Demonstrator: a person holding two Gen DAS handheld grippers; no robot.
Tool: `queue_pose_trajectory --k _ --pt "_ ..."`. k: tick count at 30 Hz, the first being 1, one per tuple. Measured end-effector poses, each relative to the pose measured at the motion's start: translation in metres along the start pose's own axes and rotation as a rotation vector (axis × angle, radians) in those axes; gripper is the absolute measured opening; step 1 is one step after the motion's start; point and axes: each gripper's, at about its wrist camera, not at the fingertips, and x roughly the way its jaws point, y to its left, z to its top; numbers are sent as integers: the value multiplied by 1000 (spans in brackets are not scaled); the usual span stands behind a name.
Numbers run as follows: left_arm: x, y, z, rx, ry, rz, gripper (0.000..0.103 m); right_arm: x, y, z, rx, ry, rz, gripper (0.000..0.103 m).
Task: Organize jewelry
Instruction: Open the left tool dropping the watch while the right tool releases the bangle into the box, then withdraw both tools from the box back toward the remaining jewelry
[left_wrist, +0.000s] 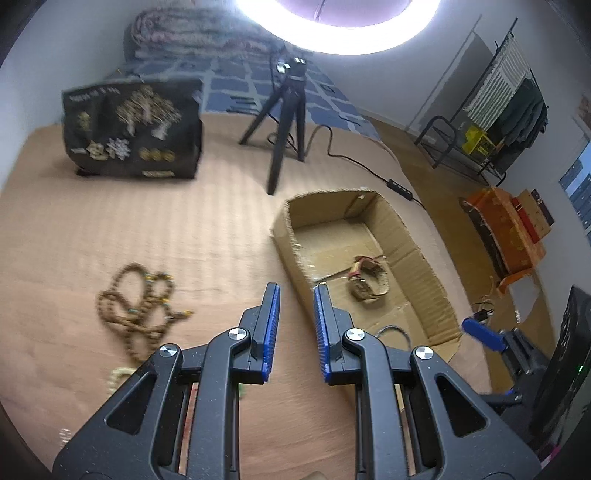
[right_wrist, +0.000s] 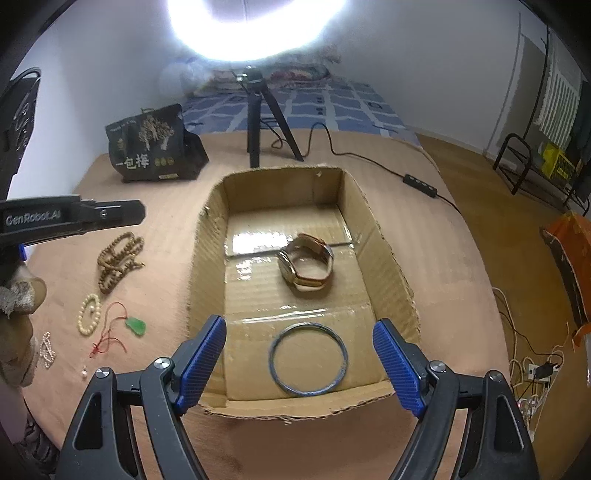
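Blue pads, right hand-held gripper (right_wrist: 299, 354): spread wide and empty, hanging over the near end of the box at 6 o'clock; wide enough to suit a bangle-sized piece.
Bangle (right_wrist: 308, 360): thin bluish ring, flat on the box floor right between the spread pads, touched by neither; looks set down as already sorted.
Watch (right_wrist: 306, 266): coiled on its strap mid-box, at 12 o'clock from the bangle, well apart from it; likely stowed too.
Cardboard box (right_wrist: 384, 258): open-topped, low-walled, serving as the collecting spot; low walls allow an easy reach from above.
Left hand-held gripper (left_wrist: 295, 314): pads drawn narrow with a slim gap, nothing between them; hanging over bare table between box and loose pieces, tilted downward.
Brown bead strand (left_wrist: 136, 306): heaped on the table at 9 o'clock from the left pads, near but untouched; probably next in line.
Other loose pieces: cream bead bracelet (right_wrist: 88, 314), green pendant (right_wrist: 136, 325) on red cord, pale small chain (right_wrist: 47, 350), all at 9 o'clock outside the box, waiting.
Table (right_wrist: 155, 206): tan ribbed covering, keeps beads from rolling, as a guess.
Far end: black printed bag (right_wrist: 155, 147) at 11 o'clock, tripod (right_wrist: 258, 122) at 12 o'clock, bed beyond; no part in the sorting.
Progress: two pieces in, several out; roughly early to midway.
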Motion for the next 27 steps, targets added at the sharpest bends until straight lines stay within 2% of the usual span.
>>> queue_pose_trajectory --k 4,8,9,20,27 --pt "-27 16 -4 33 -40 53 16 -8 13 6 -13 -34 14 84" --pt "-57 35 -10 70 -91 116 37 -16 28 12 -23 -73 43 85" --pt "-65 42 -12 77 -105 131 39 -17 33 13 -28 -82 51 87" --pt "-129 122 -46 13 -137 209 39 -20 84 20 -95 -78 140 92" --pt "-148 160 -79 -20 -107 227 39 -18 116 29 -111 -65 182 92"
